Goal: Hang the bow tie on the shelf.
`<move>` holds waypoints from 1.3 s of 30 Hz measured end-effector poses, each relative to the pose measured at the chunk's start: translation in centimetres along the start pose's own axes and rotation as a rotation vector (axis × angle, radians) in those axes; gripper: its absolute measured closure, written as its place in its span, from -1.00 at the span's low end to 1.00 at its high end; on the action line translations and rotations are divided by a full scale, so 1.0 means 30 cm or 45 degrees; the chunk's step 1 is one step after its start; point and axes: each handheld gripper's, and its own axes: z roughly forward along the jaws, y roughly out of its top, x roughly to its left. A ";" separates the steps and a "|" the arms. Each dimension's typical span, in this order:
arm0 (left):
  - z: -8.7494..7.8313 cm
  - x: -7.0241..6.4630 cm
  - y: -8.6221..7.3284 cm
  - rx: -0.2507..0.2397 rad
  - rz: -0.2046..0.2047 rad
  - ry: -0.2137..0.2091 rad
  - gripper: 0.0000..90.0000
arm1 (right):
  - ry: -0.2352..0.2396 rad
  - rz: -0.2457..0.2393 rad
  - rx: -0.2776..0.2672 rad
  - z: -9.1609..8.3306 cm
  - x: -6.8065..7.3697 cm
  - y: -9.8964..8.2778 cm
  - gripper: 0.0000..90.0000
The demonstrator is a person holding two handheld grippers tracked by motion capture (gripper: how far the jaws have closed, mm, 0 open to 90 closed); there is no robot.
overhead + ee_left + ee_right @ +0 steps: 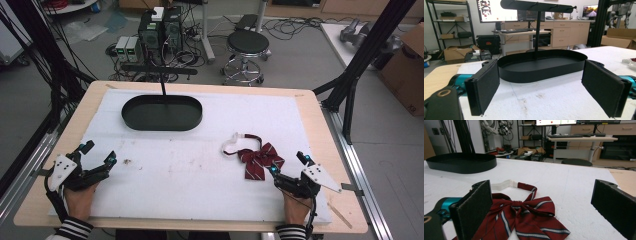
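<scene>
A dark red bow tie [259, 160] with pale stripes and a white neck strap [233, 144] lies flat on the white mat, right of centre. My right gripper [288, 164] rests just beside it at the front right, open, its jaws wide apart; in the right gripper view the bow tie [524, 217] lies between and just past the pads. My left gripper [98, 153] sits open near the mat's front left corner. A black oval tray [162, 113] with an upright post and crossbar [537, 5] stands at the back, straight ahead of the left gripper's pads [484, 87].
The white mat [185, 170] covers a wooden table [40, 200]. Black frame posts [372, 50] rise at the table's right and left. A round stool [247, 45], computers and cables stand on the floor beyond the far edge. Small brown stains [127, 161] mark the mat.
</scene>
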 end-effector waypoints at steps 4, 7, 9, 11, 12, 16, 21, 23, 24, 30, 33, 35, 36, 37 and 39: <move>-0.001 0.000 0.000 -0.002 0.000 -0.002 -0.66 | -0.002 0.000 0.006 0.001 -0.001 0.000 -0.95; -0.001 -0.001 0.000 -0.005 0.000 -0.001 -0.66 | -0.017 0.011 0.012 0.002 0.000 0.001 -0.95; 0.000 0.000 0.000 0.001 0.006 -0.003 -0.66 | -0.018 0.008 0.012 0.002 0.001 0.001 -0.95; -0.001 -0.001 0.000 -0.004 0.002 -0.002 -0.66 | -0.020 0.005 0.012 0.002 0.000 0.001 -0.95; -0.002 -0.001 0.000 -0.008 0.006 0.000 -0.66 | -0.022 0.007 0.012 0.002 0.001 0.001 -0.95; -0.001 0.000 0.000 -0.001 0.002 0.002 -0.66 | -0.029 0.009 0.014 0.003 0.001 0.001 -0.95; -0.001 0.000 0.000 -0.001 0.002 0.002 -0.66 | -0.026 -0.011 0.009 0.002 0.006 0.000 -0.95; -0.001 -0.001 0.000 -0.005 0.001 0.003 -0.66 | -0.028 -0.006 0.015 0.003 0.006 0.000 -0.95; -0.001 -0.002 0.000 -0.006 0.004 0.005 -0.66 | -0.026 0.002 0.020 0.002 0.005 0.001 -0.95; -0.002 -0.003 0.000 -0.005 0.013 0.010 -0.66 | -0.054 -0.030 0.044 0.010 0.013 0.004 -0.95; -0.002 -0.003 0.000 -0.006 0.013 0.012 -0.66 | -0.051 -0.057 0.096 0.026 0.018 0.011 -0.95; -0.001 -0.003 0.000 -0.009 0.005 0.012 -0.66 | -0.080 -0.087 0.106 0.030 0.026 0.022 -0.95; -0.002 -0.003 0.000 -0.009 0.007 0.012 -0.66 | -0.080 -0.087 0.106 0.030 0.026 0.022 -0.95; -0.002 -0.003 0.000 -0.007 0.014 0.013 -0.66 | -0.081 -0.089 0.124 0.035 0.031 0.044 -0.95; -0.002 -0.003 0.000 -0.007 0.014 0.013 -0.66 | -0.056 -0.086 0.151 0.045 0.031 0.076 -0.95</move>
